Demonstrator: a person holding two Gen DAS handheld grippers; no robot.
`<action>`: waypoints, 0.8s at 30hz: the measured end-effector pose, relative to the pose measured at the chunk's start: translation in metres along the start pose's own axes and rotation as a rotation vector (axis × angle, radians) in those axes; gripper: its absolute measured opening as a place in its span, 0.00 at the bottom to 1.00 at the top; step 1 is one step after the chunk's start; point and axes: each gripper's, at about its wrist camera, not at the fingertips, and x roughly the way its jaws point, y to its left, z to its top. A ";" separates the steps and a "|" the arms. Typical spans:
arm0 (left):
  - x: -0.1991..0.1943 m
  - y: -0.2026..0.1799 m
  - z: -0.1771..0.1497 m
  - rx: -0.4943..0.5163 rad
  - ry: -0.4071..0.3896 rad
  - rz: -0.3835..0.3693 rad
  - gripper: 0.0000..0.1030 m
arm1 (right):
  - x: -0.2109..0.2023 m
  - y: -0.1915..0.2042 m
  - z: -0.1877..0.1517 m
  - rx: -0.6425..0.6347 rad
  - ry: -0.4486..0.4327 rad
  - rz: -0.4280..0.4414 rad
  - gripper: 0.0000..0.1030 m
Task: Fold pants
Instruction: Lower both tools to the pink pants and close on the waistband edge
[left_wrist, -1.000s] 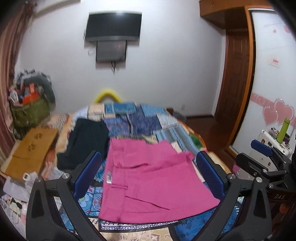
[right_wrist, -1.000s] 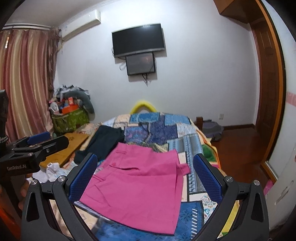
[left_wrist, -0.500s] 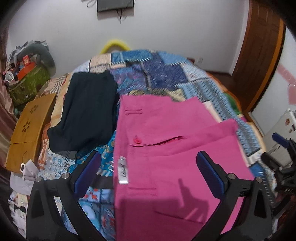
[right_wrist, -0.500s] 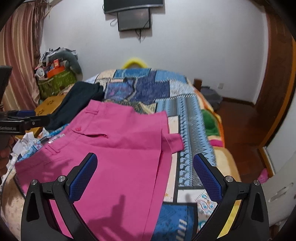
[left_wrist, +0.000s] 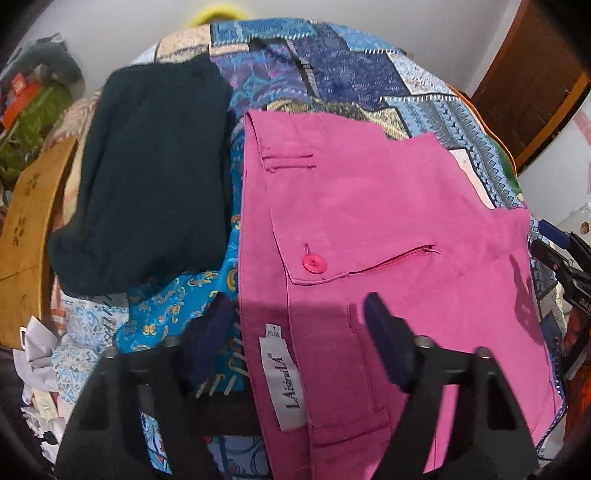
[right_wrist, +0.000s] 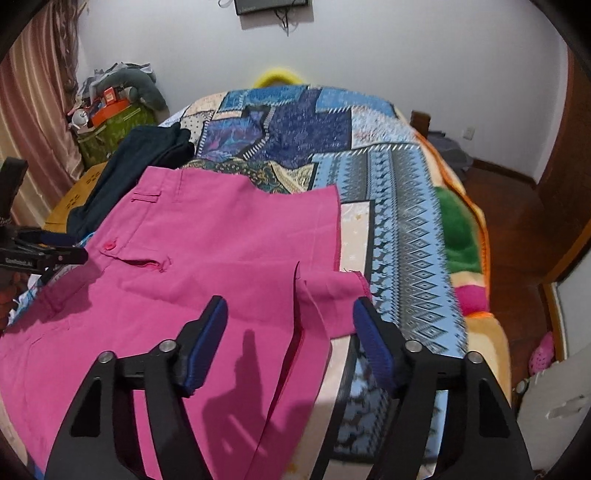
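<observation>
Pink pants (left_wrist: 388, 229) lie flat on the patchwork bedspread, waistband to the left with a pink button (left_wrist: 314, 264) and a white label (left_wrist: 282, 384). In the right wrist view the pants (right_wrist: 207, 251) spread from the left to a leg hem (right_wrist: 332, 284) near the middle. My left gripper (left_wrist: 295, 339) is open, low over the waistband edge by the label. My right gripper (right_wrist: 290, 339) is open, just above the leg hem, holding nothing.
A folded dark garment (left_wrist: 147, 177) lies left of the pants. A wooden board (left_wrist: 26, 229) and clutter lie off the bed's left side. The bedspread (right_wrist: 399, 206) stretches far and right; wooden floor (right_wrist: 517, 229) beyond the right edge.
Both grippers have dropped down and forward close to the pants. Their fingers have narrowed from wide open to partly open. The pants have not moved.
</observation>
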 end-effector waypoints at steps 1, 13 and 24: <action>0.002 0.000 0.001 0.001 0.006 -0.007 0.58 | 0.003 -0.003 0.001 0.005 0.007 0.008 0.56; 0.024 -0.004 -0.002 0.009 0.095 -0.097 0.40 | 0.029 -0.007 0.012 -0.004 0.092 0.067 0.31; 0.026 0.008 -0.008 -0.058 0.082 -0.116 0.08 | 0.038 -0.009 0.007 0.033 0.075 0.076 0.04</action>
